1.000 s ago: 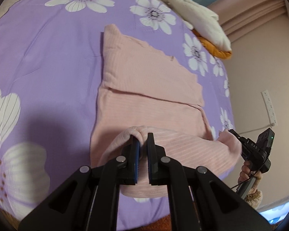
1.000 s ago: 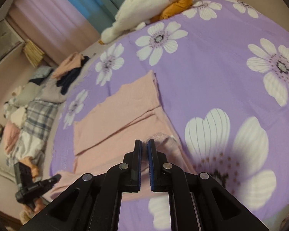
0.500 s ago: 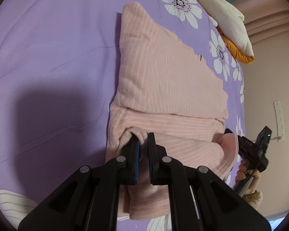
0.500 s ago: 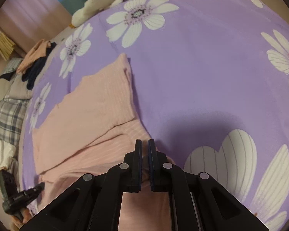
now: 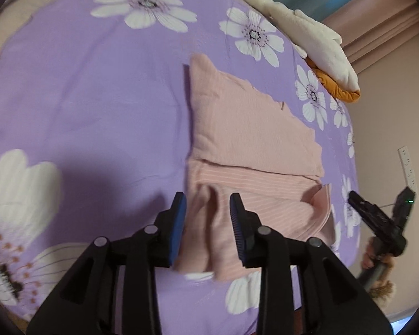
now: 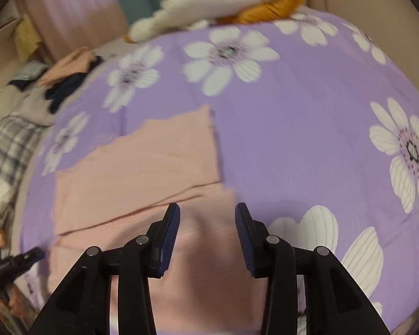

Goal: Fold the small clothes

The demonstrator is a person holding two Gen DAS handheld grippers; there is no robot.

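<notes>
- Two hand-held grippers are seen poised over one pink garment (image 5: 254, 139) spread on a bed covered by a purple flowered sheet (image 5: 97, 97); both are released, with nothing pressed between the pads.
- The left hand-held gripper (image 5: 208, 209) is shown with its jaws just opened; the garment's near left corner lies directly below and between the fingertips, loosely rumpled, no longer pinched.
- The right hand-held gripper (image 6: 206, 217) is likewise shown with its jaws just parted over the near right corner, the cloth there blurred but lying free of the pads.
- The garment is laid ahead of both grippers, its long axis running away from them toward the far side of the bed; a plain pink panel lies beyond, and a striped near band has been turned over toward it.
- A small flap (image 5: 319, 203) is left standing up at the near band's right end, closer to the right hand-held gripper, which is glimpsed at the edge of the left view (image 5: 377, 220).
- The next fold is judged to run along that same axis, so each near corner is best reached by the gripper already above it.
- A pile of white and orange cloth (image 6: 223, 2) is kept well beyond the garment, and other clothes (image 6: 19, 106) are heaped off to the left.
</notes>
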